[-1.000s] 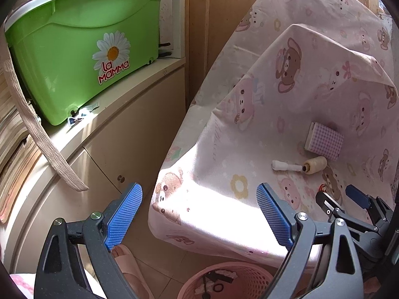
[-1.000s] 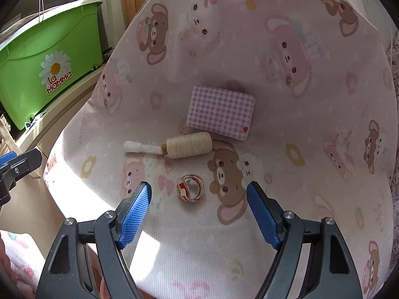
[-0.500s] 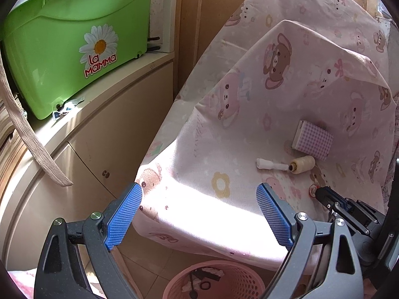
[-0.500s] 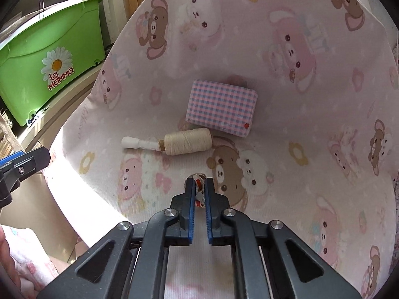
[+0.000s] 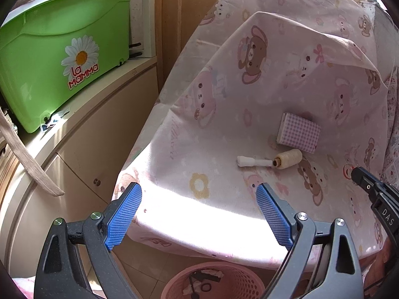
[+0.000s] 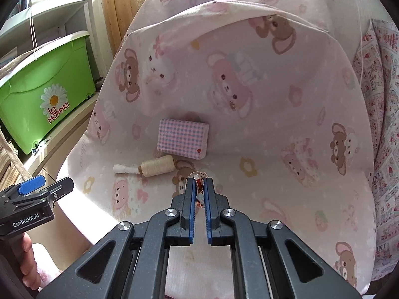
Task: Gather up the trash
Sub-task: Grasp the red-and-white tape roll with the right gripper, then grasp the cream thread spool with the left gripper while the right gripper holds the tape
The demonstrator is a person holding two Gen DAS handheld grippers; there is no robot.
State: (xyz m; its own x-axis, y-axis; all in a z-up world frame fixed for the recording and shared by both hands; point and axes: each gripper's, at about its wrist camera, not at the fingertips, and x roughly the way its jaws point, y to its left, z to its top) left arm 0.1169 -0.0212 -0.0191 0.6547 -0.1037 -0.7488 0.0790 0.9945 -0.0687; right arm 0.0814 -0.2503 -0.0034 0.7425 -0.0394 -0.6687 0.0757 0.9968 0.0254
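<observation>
- Two grippers are mine; every place below is given relative to the pink cartoon-bear cloth (image 6: 249,99) draped over the work surface.
- Green storage box (image 5: 57,57): on the cabinet top well to the left of the cloth; not part of the task.
- Pink mesh basket (image 5: 219,284): on the floor below the cloth's near edge, with scraps already in it. I judge it the place for the trash. Only its rim and a part of the inside show.
- Checked pad (image 6: 182,140): lies flat near the middle of the cloth.
- Thread spool (image 6: 155,166) with a white stub at its left end: just in front of the pad, lying on its side.
- Left gripper (image 5: 199,214): fingers spread wide, nothing between them, hanging over the cloth's near left edge above the basket.
- Right gripper (image 6: 198,194): jaws have just been closing and now stand narrow, pinching the scrap between the pads.
- Red-and-white scrap (image 6: 198,177): held at my right fingertips, just right of the spool. It looks like a small crumpled wrapper or ring of tape: light, soft, easily squashed, likely to slip. A pinch across its middle suits it.
- Hard to tell: what the scrap is, since the pads hide most of it, and whether it has cleared the cloth.
</observation>
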